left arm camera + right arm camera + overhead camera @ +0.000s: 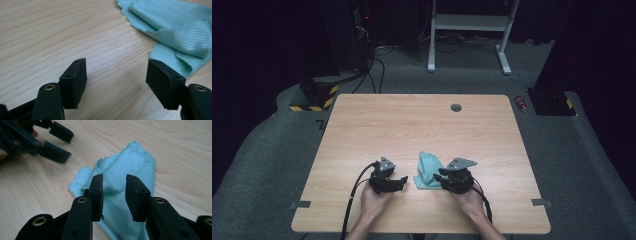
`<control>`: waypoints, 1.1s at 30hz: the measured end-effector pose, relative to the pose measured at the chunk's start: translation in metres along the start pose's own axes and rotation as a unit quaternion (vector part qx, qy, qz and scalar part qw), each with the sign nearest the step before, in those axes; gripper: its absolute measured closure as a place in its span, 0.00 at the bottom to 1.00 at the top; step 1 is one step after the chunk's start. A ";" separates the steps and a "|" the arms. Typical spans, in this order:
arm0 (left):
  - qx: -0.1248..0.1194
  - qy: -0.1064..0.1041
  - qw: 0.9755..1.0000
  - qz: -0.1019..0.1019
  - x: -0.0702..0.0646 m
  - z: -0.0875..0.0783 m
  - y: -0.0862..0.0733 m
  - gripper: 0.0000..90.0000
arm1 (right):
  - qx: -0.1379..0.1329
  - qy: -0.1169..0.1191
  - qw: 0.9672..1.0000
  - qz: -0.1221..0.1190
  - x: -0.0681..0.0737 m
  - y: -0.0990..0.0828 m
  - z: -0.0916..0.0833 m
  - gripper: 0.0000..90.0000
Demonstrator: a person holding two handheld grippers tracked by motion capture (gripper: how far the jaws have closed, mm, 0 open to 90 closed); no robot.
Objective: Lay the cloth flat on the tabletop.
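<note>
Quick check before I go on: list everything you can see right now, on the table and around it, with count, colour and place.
cloth: 1, light green, crumpled, near edge of the table between the two grippers
table: 1, light wood, centre of the high view
cable hole: 1, grey, far side of the tabletop
tape strips: 2, grey, one at each near corner of the table
white frame: 1, on the floor beyond the table
red can: 1, on the floor off the far right corner
left gripper: 1, black, jaws open over bare wood left of the cloth
right gripper: 1, black, jaws open above the cloth
hands: 2, near edge, holding the grippers
</note>
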State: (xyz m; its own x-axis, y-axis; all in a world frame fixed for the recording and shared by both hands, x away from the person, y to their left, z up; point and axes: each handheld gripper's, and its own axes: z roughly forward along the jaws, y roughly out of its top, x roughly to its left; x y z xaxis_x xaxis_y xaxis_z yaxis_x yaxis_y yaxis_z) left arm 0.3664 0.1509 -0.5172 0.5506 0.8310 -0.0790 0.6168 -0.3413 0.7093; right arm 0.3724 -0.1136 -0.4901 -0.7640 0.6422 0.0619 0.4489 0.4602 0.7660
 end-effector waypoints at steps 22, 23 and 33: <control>0.009 0.019 0.999 0.036 -0.023 0.018 0.013 0.38 | 0.041 0.017 0.999 -0.023 0.008 0.013 0.024 1.00; 0.009 0.019 0.999 0.037 -0.023 0.018 0.013 0.37 | 0.038 0.017 0.999 -0.021 0.008 0.013 0.022 1.00; 0.008 0.014 0.999 0.032 -0.023 0.017 0.013 0.36 | 0.000 0.020 1.000 -0.007 0.001 0.034 0.006 1.00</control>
State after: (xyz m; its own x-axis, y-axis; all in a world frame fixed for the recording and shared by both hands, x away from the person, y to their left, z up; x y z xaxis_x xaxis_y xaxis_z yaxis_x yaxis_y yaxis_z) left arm 0.3721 0.1200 -0.5182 0.5724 0.8199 -0.0139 0.5909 -0.4006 0.7002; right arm 0.3898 -0.0938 -0.4672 -0.7886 0.6100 0.0769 0.4382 0.4698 0.7663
